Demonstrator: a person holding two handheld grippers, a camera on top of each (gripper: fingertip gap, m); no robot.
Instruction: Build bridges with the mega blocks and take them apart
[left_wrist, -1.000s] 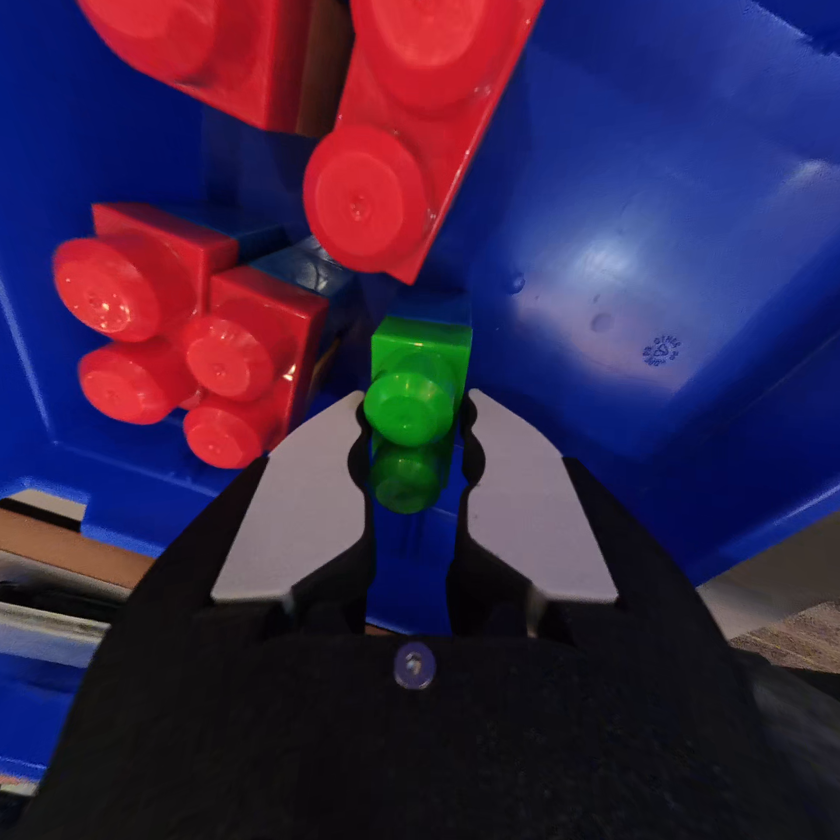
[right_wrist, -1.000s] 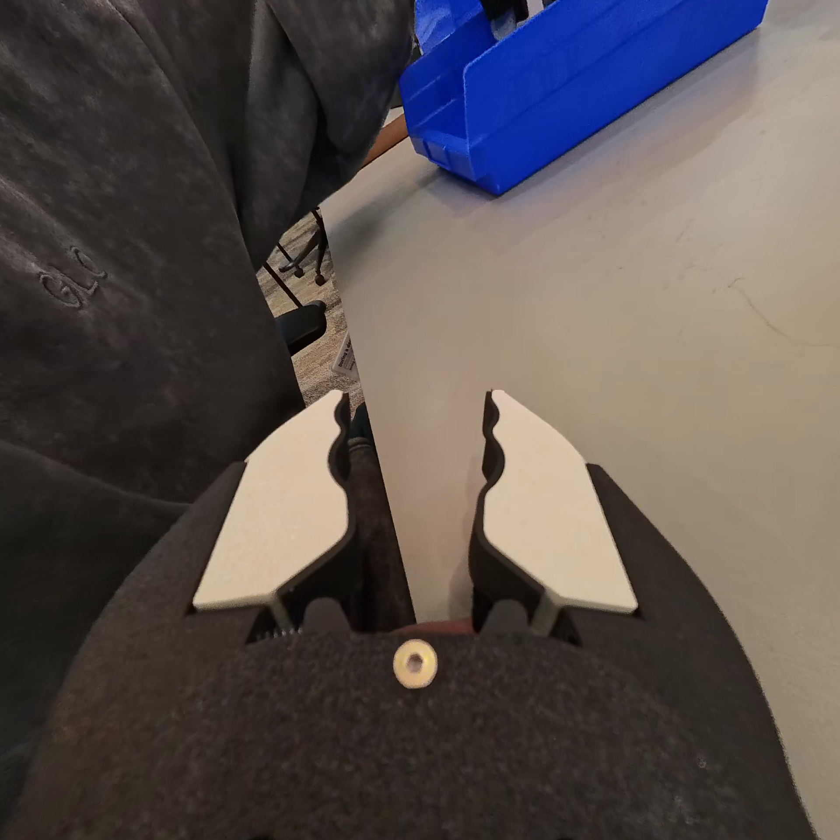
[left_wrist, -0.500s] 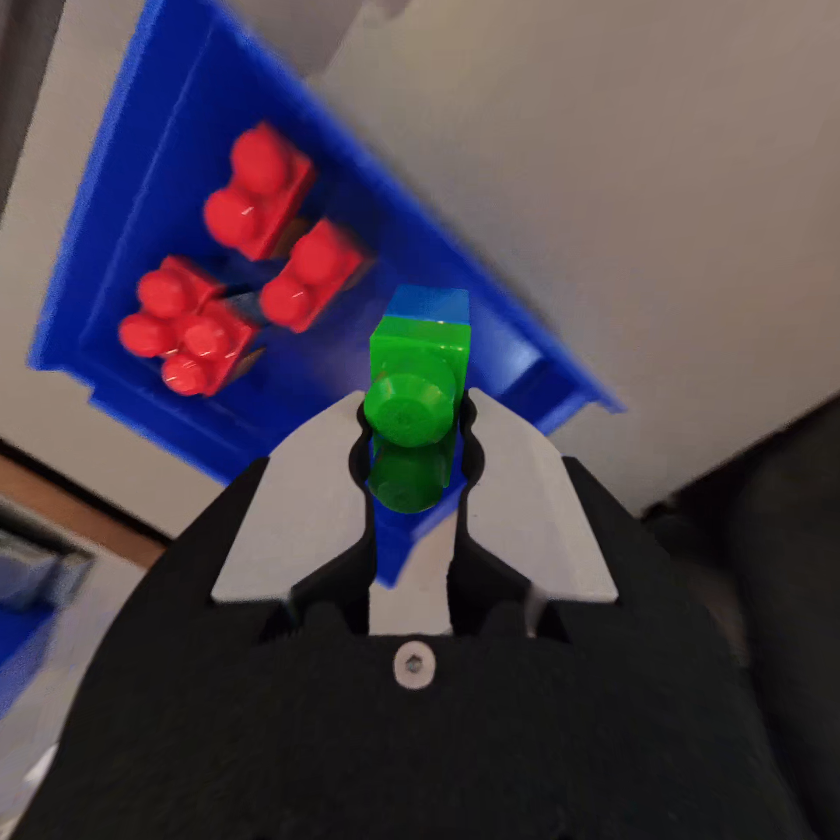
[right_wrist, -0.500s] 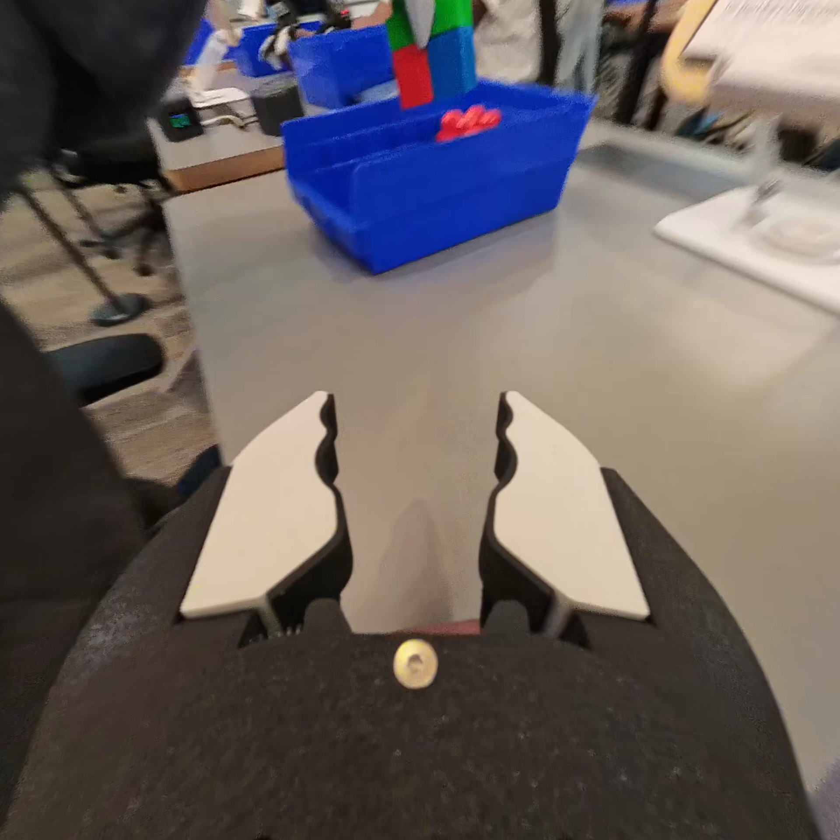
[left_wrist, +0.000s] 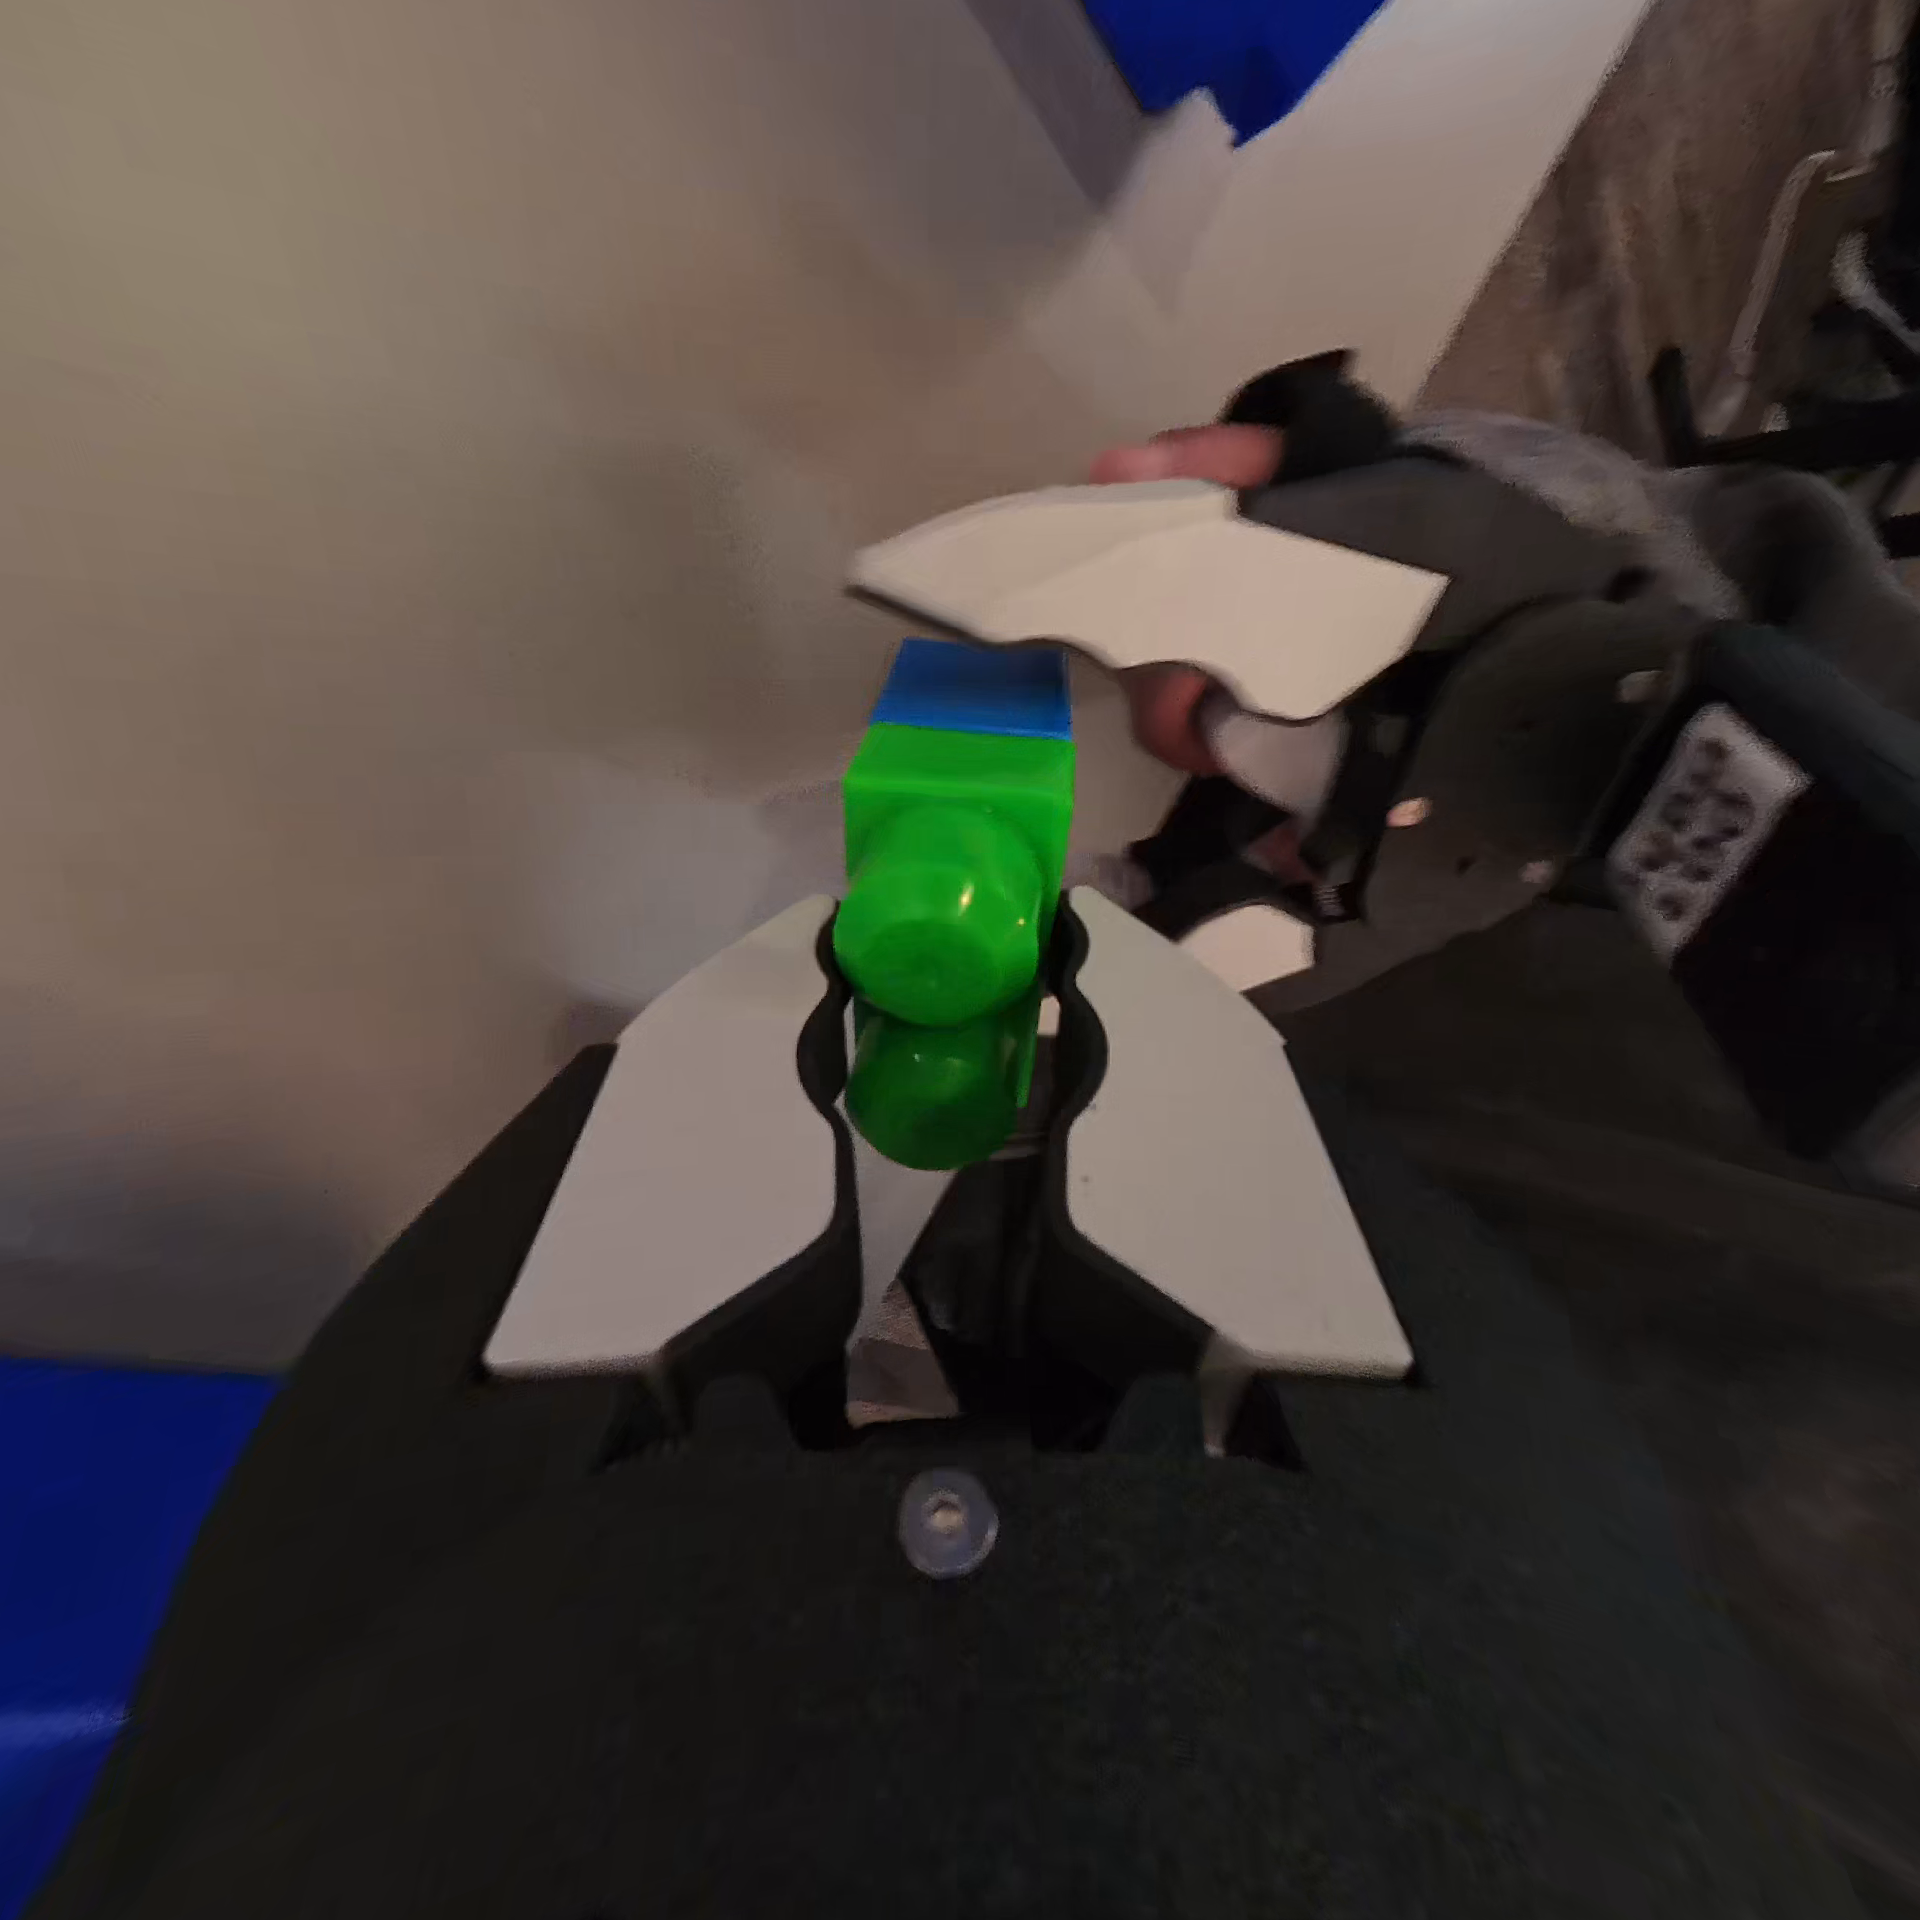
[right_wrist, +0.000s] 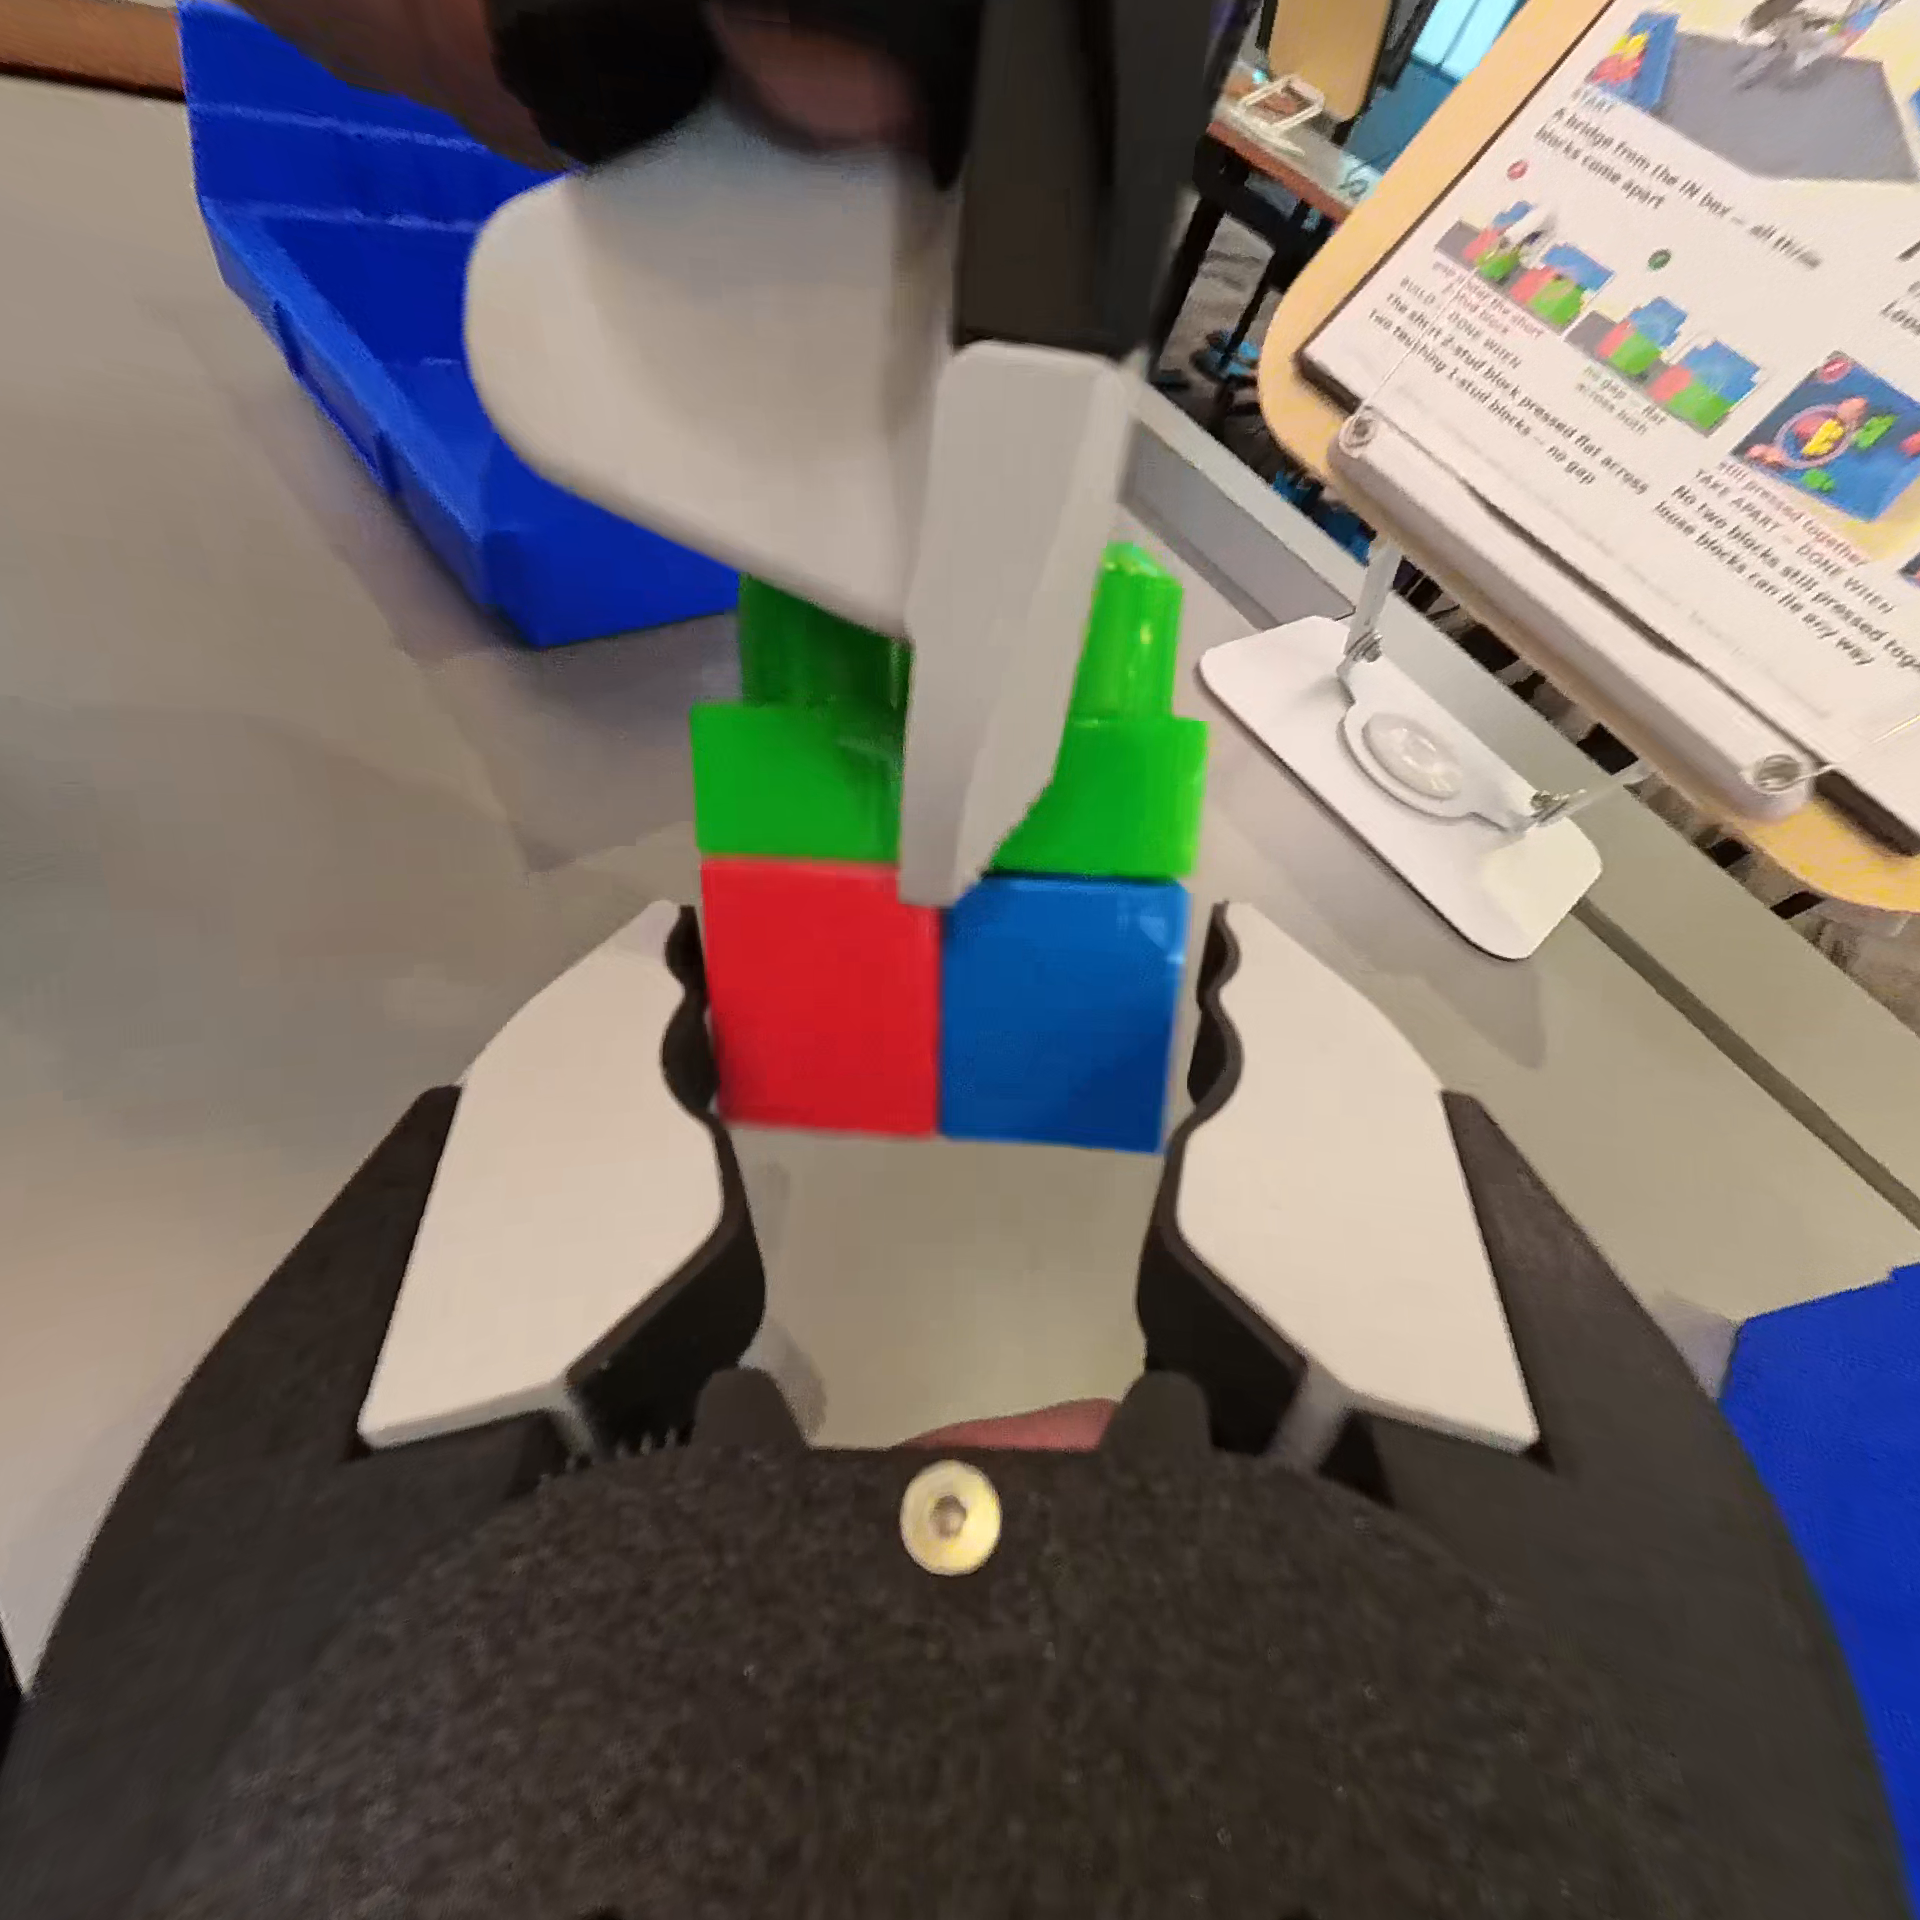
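Note:
A bridge of three blocks is in view: a green two-stud block (right_wrist: 790, 790) sits on a red block (right_wrist: 821, 997) and a blue block (right_wrist: 1060, 1008). My left gripper (left_wrist: 945, 925) is shut on the green block (left_wrist: 956, 800) at its studs, and only the blue block (left_wrist: 977, 691) shows beyond it. In the right wrist view the left gripper's fingers (right_wrist: 977, 644) come down from above. My right gripper (right_wrist: 945, 935) is open, with one jaw beside the red block and the other beside the blue. It also shows in the left wrist view (left_wrist: 1143, 603). Whether the bridge touches the grey table (right_wrist: 260, 883) is unclear.
A blue bin (right_wrist: 364, 312) stands at the back left of the table. A printed sheet on a tilted board (right_wrist: 1610, 416) with a white foot (right_wrist: 1403, 790) stands at the right. Another blue bin edge (right_wrist: 1829, 1507) shows at the near right. Both grippers' tips are close together, under 4 cm apart.
My left gripper lifted the bridge out of the blue bin and carried it over the table. My right gripper swung round to face it, opened wider and now flanks the lower blocks.

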